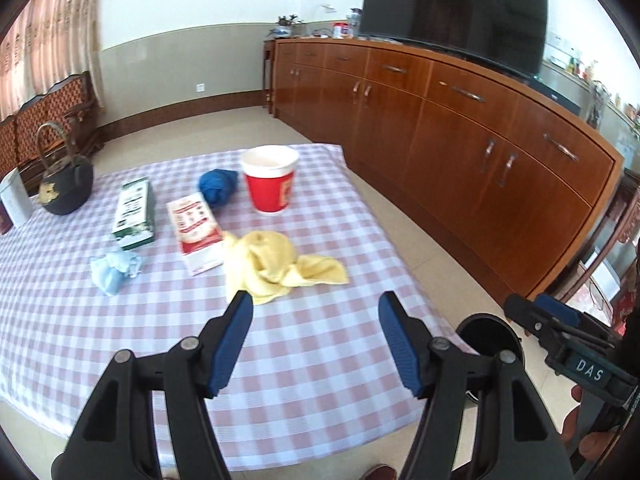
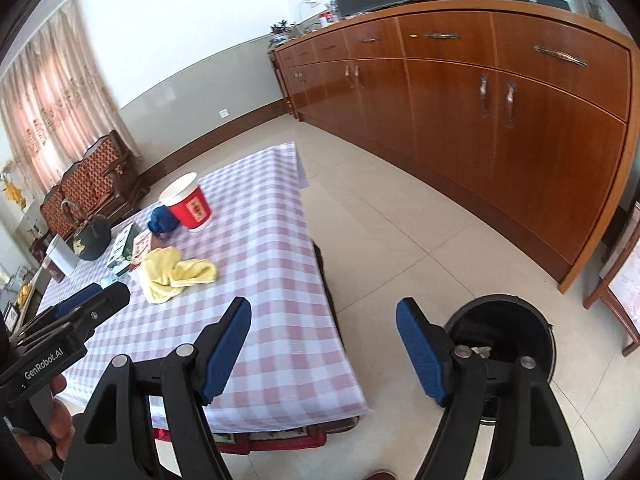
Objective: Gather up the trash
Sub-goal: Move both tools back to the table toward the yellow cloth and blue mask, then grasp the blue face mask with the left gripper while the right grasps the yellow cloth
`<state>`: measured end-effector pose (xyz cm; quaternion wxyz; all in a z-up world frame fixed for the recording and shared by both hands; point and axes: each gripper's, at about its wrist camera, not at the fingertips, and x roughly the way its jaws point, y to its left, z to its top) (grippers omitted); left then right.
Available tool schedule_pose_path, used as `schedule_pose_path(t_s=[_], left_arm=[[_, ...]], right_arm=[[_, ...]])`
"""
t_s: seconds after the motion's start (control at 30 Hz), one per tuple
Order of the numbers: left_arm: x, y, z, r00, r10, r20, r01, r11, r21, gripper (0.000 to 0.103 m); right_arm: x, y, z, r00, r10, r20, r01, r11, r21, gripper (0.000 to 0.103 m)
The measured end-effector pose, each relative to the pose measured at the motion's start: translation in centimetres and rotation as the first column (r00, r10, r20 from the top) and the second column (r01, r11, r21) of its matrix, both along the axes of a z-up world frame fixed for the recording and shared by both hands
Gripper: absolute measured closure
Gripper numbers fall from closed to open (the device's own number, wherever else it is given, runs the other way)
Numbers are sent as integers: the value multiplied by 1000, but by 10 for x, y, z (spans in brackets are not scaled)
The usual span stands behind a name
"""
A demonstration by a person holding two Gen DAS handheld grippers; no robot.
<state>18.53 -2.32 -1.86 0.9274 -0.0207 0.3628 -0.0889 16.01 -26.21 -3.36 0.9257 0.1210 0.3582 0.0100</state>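
Left wrist view: left gripper [image 1: 316, 312] hangs with fingers spread and empty over the bench [image 1: 320, 360], just short of the yellow cloth [image 1: 276, 264]. Right gripper [image 2: 324, 320], also agape and empty, hovers beside the bin [image 2: 504, 336], likely readying a drop spot.

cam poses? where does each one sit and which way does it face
Left wrist: sits above the near edge of the pink-checked tablecloth, facing across it; open left gripper shows, right gripper at right.
Right wrist: sits over the table's right corner, facing the floor and round black bin; open right gripper shows, left gripper beside.
Shared: crumpled yellow cloth, red paper cup, bin.
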Motion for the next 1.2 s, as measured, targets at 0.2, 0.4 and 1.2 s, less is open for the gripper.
schedule_pose_path(t_s=[0.2, 0.4, 1.2], left_arm=[[2, 65, -15, 993, 119, -8, -119, 993, 7, 36], [6, 112, -26, 978, 206, -25, -205, 979, 6, 36], [80, 169, -59, 957, 280, -75, -279, 960, 32, 36]], right_arm=[[28, 70, -2, 990, 140, -4, -140, 990, -3, 26], [53, 121, -7, 973, 230, -13, -231, 973, -14, 24], [149, 198, -46, 948, 309, -80, -314, 948, -52, 20]])
